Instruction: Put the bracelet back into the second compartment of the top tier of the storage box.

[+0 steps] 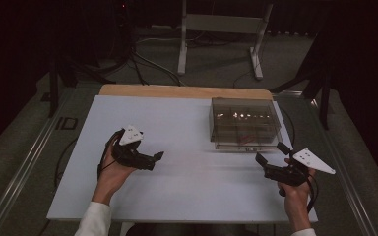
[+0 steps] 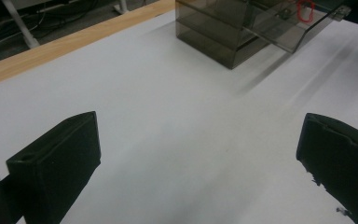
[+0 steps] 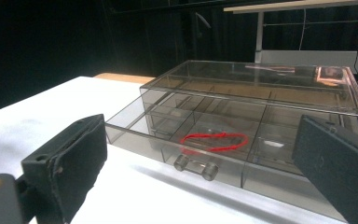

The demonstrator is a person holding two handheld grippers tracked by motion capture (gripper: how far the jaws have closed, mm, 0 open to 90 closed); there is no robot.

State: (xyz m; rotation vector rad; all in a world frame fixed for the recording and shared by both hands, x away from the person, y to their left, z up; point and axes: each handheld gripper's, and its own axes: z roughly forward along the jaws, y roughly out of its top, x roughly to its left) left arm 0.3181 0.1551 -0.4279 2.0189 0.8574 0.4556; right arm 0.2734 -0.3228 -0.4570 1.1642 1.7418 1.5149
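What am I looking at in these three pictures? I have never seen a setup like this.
A person sits at a white table and holds hand-operated tongs in each hand: the left tongs and the right tongs. The high view looks down from above. The other two pictures come from cameras riding on each pair of tongs, so their black jaws rise from the bottom. On the table stands a clear smoky plastic drawer box. Its drawer is pulled partly out, with a red loop lying in the middle compartment. Both tongs stand open and hold nothing.
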